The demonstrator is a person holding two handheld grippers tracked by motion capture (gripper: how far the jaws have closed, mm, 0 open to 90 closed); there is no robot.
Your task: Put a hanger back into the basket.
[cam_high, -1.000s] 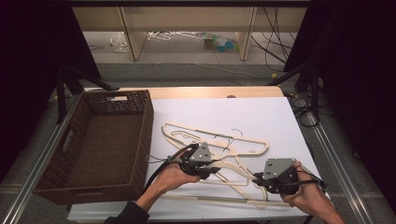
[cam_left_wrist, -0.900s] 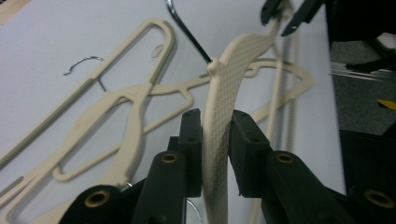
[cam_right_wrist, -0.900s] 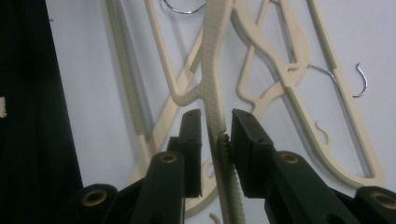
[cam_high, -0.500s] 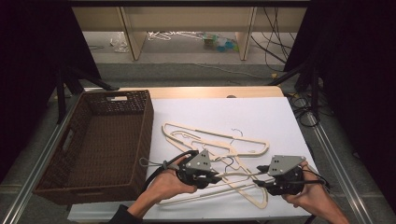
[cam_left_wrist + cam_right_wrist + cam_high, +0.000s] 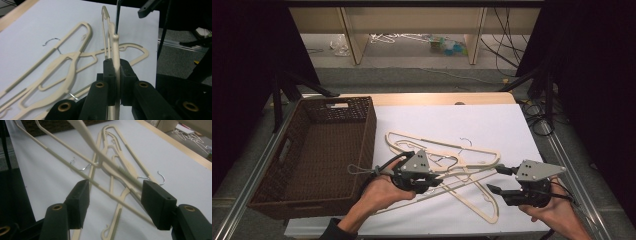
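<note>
The cream hanger (image 5: 115, 62) stands edge-on, pinched tight between the left gripper (image 5: 435, 181)'s jaws, lifted over the tabletop (image 5: 492, 120). It looks light, stiff and smooth, likely plastic; its thin bars suit a firm pinch. The right gripper (image 5: 116, 203)'s jaws have just been opening, bars crossing between them untouched.

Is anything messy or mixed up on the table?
Yes. The cream hangers lie crossed in a tangled pile on the white table, not in the brown basket. The left tongs pinch one hanger.
</note>
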